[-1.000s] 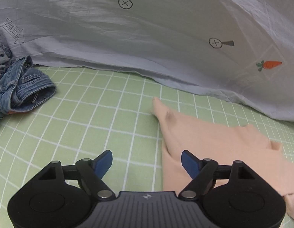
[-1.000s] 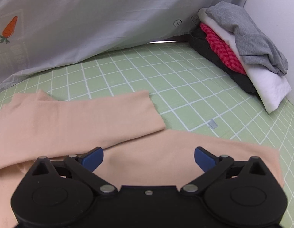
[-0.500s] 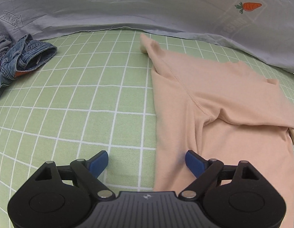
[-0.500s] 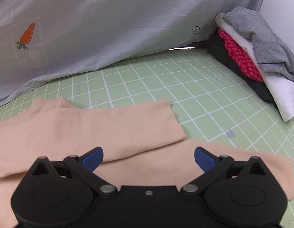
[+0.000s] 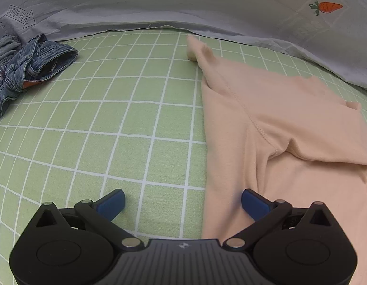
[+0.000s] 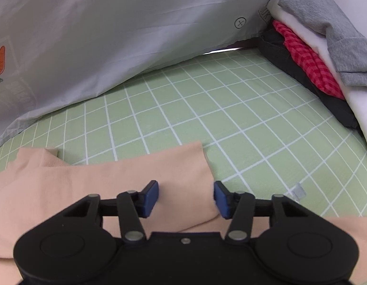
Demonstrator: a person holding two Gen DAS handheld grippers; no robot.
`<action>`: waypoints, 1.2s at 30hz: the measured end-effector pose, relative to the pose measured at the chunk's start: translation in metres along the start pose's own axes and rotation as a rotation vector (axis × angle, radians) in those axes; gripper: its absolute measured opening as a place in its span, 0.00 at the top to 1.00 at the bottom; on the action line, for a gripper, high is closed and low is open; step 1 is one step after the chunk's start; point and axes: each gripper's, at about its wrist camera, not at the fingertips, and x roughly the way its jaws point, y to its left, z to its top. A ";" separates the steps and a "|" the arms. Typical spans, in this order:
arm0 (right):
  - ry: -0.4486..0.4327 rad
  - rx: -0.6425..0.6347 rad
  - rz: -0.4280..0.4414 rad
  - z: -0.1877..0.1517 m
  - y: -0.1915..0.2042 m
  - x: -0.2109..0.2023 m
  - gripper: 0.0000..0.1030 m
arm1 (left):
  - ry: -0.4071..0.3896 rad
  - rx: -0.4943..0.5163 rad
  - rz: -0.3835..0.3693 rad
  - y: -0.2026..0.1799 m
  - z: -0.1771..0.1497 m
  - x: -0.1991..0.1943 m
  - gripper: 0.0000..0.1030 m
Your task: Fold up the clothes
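Note:
A peach long-sleeved shirt (image 5: 278, 118) lies flat on the green grid mat (image 5: 112, 118). My left gripper (image 5: 183, 197) hangs over the shirt's left edge, one pad above the mat and the other above the fabric. Its jaws are opening wide and grip nothing. In the right wrist view a sleeve of the peach shirt (image 6: 159, 163) is folded across the body. My right gripper (image 6: 185, 190) sits over the sleeve's end with its jaws closing. The fabric lies between the blue pads, and a gap still shows between them.
Crumpled denim jeans (image 5: 36, 64) lie at the mat's far left. A stack of folded clothes (image 6: 326, 54) stands at the far right. A grey printed sheet (image 6: 112, 35) hangs along the back edge. A small grey tag (image 6: 298, 191) lies on the mat.
The left gripper tipped down toward the shirt's left edge and its jaws spread wider. The right gripper moved toward the folded sleeve's end and its jaws narrowed from wide open.

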 end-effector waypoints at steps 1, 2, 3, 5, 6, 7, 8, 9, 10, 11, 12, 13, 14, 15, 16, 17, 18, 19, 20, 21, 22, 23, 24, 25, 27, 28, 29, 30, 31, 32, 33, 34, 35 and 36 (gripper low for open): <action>-0.002 -0.024 0.005 0.001 0.002 -0.002 0.93 | 0.006 -0.003 -0.002 0.001 0.001 0.000 0.00; -0.012 -0.043 0.017 0.003 0.004 -0.008 0.99 | 0.013 -0.007 -0.005 0.002 0.002 0.000 0.00; -0.034 -0.056 0.036 0.004 0.006 -0.018 1.00 | 0.021 -0.025 -0.002 0.005 0.002 -0.001 0.00; -0.084 -0.079 0.079 0.004 0.009 -0.040 1.00 | 0.013 -0.058 -0.003 0.011 0.000 -0.009 0.00; -0.109 -0.103 0.090 0.004 0.013 -0.052 1.00 | 0.007 -0.074 -0.005 0.014 -0.001 -0.014 0.00; -0.135 -0.130 0.099 0.002 0.016 -0.065 1.00 | -0.007 -0.086 -0.011 0.017 -0.003 -0.021 0.00; -0.156 -0.147 0.110 -0.001 0.019 -0.079 1.00 | -0.023 -0.098 -0.022 0.019 -0.007 -0.031 0.00; -0.176 -0.162 0.123 -0.005 0.022 -0.092 1.00 | -0.037 -0.111 -0.036 0.022 -0.010 -0.040 0.00; -0.196 -0.176 0.135 -0.008 0.024 -0.106 1.00 | -0.051 -0.124 -0.049 0.025 -0.014 -0.050 0.00; -0.206 -0.183 0.143 -0.014 0.026 -0.116 1.00 | -0.062 -0.129 -0.059 0.026 -0.018 -0.059 0.00; -0.213 -0.188 0.150 -0.019 0.027 -0.126 1.00 | -0.072 -0.130 -0.067 0.026 -0.023 -0.067 0.00; -0.213 -0.184 0.153 -0.026 0.026 -0.134 1.00 | -0.079 -0.125 -0.072 0.025 -0.028 -0.075 0.00; -0.204 -0.168 0.148 -0.033 0.024 -0.139 0.98 | -0.083 -0.114 -0.074 0.024 -0.034 -0.081 0.00; -0.189 -0.147 0.139 -0.040 0.022 -0.142 0.88 | -0.084 -0.101 -0.077 0.022 -0.040 -0.086 0.00; -0.173 -0.125 0.130 -0.048 0.019 -0.144 0.78 | -0.086 -0.087 -0.080 0.021 -0.046 -0.091 0.00; -0.169 -0.105 0.114 -0.056 0.016 -0.147 0.54 | -0.085 -0.073 -0.081 0.020 -0.052 -0.094 0.00; -0.173 -0.094 0.104 -0.064 0.012 -0.149 0.43 | -0.083 -0.060 -0.082 0.019 -0.058 -0.097 0.00; -0.178 -0.085 0.098 -0.071 0.009 -0.152 0.42 | -0.080 -0.051 -0.082 0.018 -0.062 -0.100 0.00; -0.176 -0.080 0.099 -0.078 0.006 -0.152 0.35 | -0.076 -0.044 -0.083 0.017 -0.066 -0.101 0.00; -0.172 -0.077 0.103 -0.082 0.004 -0.151 0.19 | -0.070 -0.040 -0.085 0.017 -0.070 -0.102 0.00; -0.169 -0.073 0.108 -0.084 0.003 -0.149 0.08 | -0.063 -0.036 -0.088 0.017 -0.074 -0.101 0.00; -0.171 -0.065 0.108 -0.086 0.001 -0.146 0.00 | -0.056 -0.034 -0.086 0.017 -0.076 -0.100 0.00; -0.174 -0.057 0.107 -0.087 -0.001 -0.144 0.00 | -0.049 -0.033 -0.084 0.016 -0.077 -0.099 0.00; -0.177 -0.049 0.106 -0.087 -0.003 -0.141 0.00 | -0.046 -0.033 -0.082 0.015 -0.077 -0.097 0.00; -0.183 -0.027 0.122 -0.082 -0.007 -0.132 0.00 | -0.041 -0.032 -0.080 0.013 -0.075 -0.093 0.00; -0.187 -0.016 0.131 -0.078 -0.009 -0.127 0.00 | -0.040 -0.030 -0.077 0.011 -0.073 -0.091 0.00; -0.190 -0.005 0.140 -0.075 -0.011 -0.121 0.00 | -0.038 -0.025 -0.072 0.009 -0.070 -0.087 0.00; -0.193 0.006 0.150 -0.072 -0.013 -0.116 0.00 | -0.035 -0.018 -0.066 0.007 -0.066 -0.082 0.00; -0.192 0.019 0.154 -0.066 -0.014 -0.107 0.00 | -0.031 -0.013 -0.060 0.005 -0.061 -0.077 0.00; -0.190 0.032 0.157 -0.060 -0.016 -0.097 0.00 | -0.026 -0.009 -0.053 0.004 -0.057 -0.072 0.00; -0.178 0.041 0.154 -0.054 -0.017 -0.087 0.00 | -0.019 -0.008 -0.047 0.003 -0.051 -0.066 0.00; -0.163 0.048 0.148 -0.048 -0.018 -0.076 0.00 | -0.010 -0.010 -0.040 0.003 -0.046 -0.060 0.00; -0.149 0.055 0.143 -0.042 -0.019 -0.065 0.00 | 0.000 -0.015 -0.032 0.002 -0.041 -0.054 0.00; -0.131 0.053 0.129 -0.036 -0.020 -0.056 0.00 | 0.011 -0.020 -0.023 0.001 -0.037 -0.049 0.00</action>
